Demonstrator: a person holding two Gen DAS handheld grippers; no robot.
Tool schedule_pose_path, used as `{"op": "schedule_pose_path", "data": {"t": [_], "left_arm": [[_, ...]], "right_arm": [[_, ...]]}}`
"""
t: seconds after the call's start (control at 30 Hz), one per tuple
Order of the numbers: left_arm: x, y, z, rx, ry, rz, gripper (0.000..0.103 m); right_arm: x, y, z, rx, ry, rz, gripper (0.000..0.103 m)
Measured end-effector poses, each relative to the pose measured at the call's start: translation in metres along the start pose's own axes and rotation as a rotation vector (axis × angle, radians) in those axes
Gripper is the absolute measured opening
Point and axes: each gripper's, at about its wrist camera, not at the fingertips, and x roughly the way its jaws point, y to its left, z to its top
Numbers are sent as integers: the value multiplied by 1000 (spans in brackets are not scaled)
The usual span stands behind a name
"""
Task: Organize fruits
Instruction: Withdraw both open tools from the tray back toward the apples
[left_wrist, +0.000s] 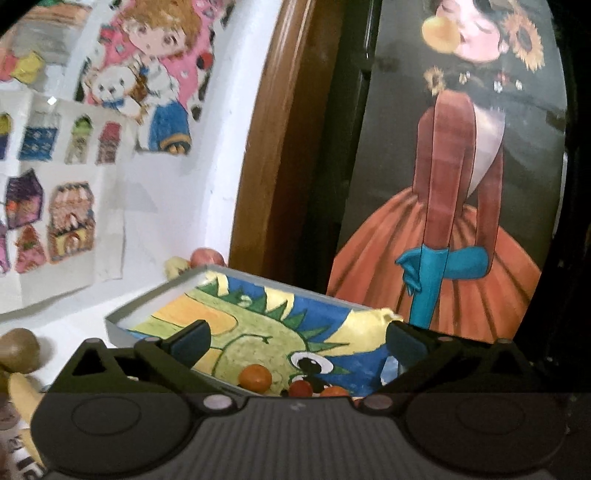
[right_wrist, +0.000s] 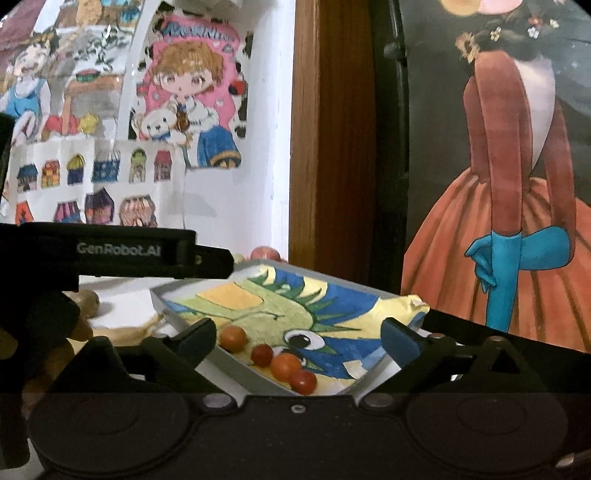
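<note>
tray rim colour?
Grey rim around a colourful drawing; clearest in the right wrist view.

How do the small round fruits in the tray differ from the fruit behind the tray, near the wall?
The small round fruits lie inside the grey tray, on its drawing; the fruit behind the tray lies outside it, by the wall. The small fruits are orange-red and fully visible; that one looks paler pinkish-red and is half hidden by the rim. All look round.
</note>
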Motion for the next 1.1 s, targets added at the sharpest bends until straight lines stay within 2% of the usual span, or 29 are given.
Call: {"op": "schedule_pose_path", "data": {"t": [0.07, 0.43, 0.87, 1.1], "left_arm": [[-14, 3, 3, -3, -12, 1, 103], [-99, 32, 7, -12, -61, 23, 103], [-183, 79, 1, 9, -71, 136, 103], [-216, 114, -8, 45, -56, 226, 103]], "right_arm": [[-11, 7, 3, 5, -15, -5, 102], [-69, 51, 9, 13, -66, 14, 102], [-111, 108, 6, 39, -103, 108, 102], [-121, 141, -1, 34, -96, 132, 102]]}}
